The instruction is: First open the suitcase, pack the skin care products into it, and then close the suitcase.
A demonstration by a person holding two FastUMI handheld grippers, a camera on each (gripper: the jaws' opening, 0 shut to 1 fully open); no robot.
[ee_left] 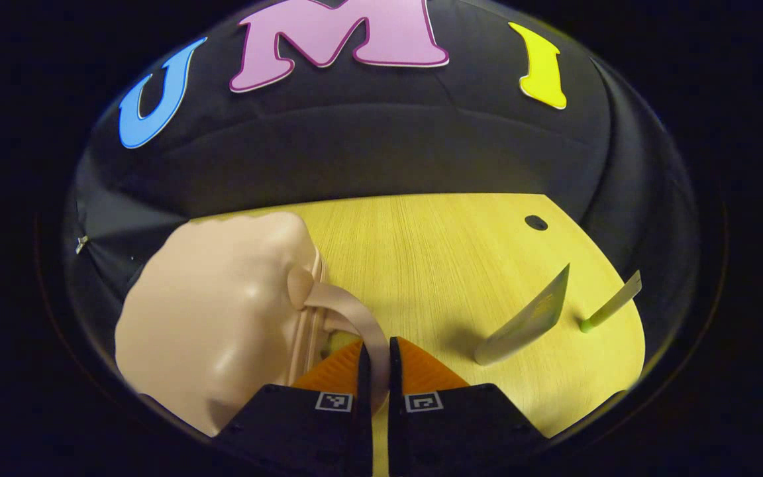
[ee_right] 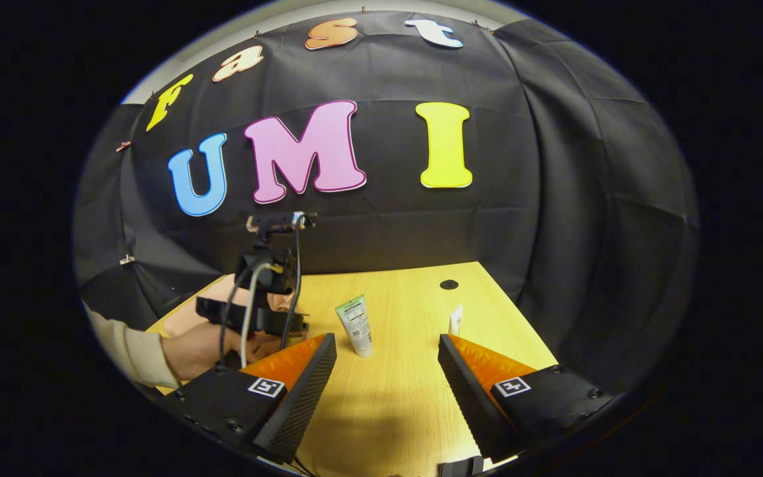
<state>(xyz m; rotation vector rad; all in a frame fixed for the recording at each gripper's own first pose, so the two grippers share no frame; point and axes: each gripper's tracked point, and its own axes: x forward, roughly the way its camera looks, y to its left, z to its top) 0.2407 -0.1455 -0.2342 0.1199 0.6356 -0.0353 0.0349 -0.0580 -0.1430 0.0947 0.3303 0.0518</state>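
Left gripper (ee_left: 376, 358), nearest the lens in the left gripper view, is clamping the suitcase's handle strap (ee_left: 355, 318): both fingers are pressing together on the pale band, which is running between them and up toward 11 o'clock, where it is joining the shell. Suitcase (ee_left: 216, 311) itself is lying at 9 o'clock from the fingers, a small peach hard-shell case; its halves are looking almost together, though a sliver of something yellow-green is showing by the seam just behind the fingers, so I cannot tell whether it is starting to part. Judgement: opening step is in hand, not yet done.

Further out, at 2 o'clock, two skin care items are standing on the wooden table (ee_left: 421, 252): a silvery tube (ee_left: 527, 324) leaning in the fisheye, and a thin green tube (ee_left: 610, 306) beside it, apart from each other and well apart from the suitcase.

Right gripper (ee_right: 387, 371) is hanging idle over the table, fingers spread wide and gripping nothing. At 12 o'clock between its fingers the larger tube (ee_right: 356, 324) is standing cap down; the small tube (ee_right: 456, 320) is sitting just above the right-side finger. At 10 o'clock a hand (ee_right: 199, 348) with a pale sleeve is holding the other gripper (ee_right: 255, 311).

Progress, as judged: nothing is packed. Remaining: finishing the opening, moving both tubes inside, closing.
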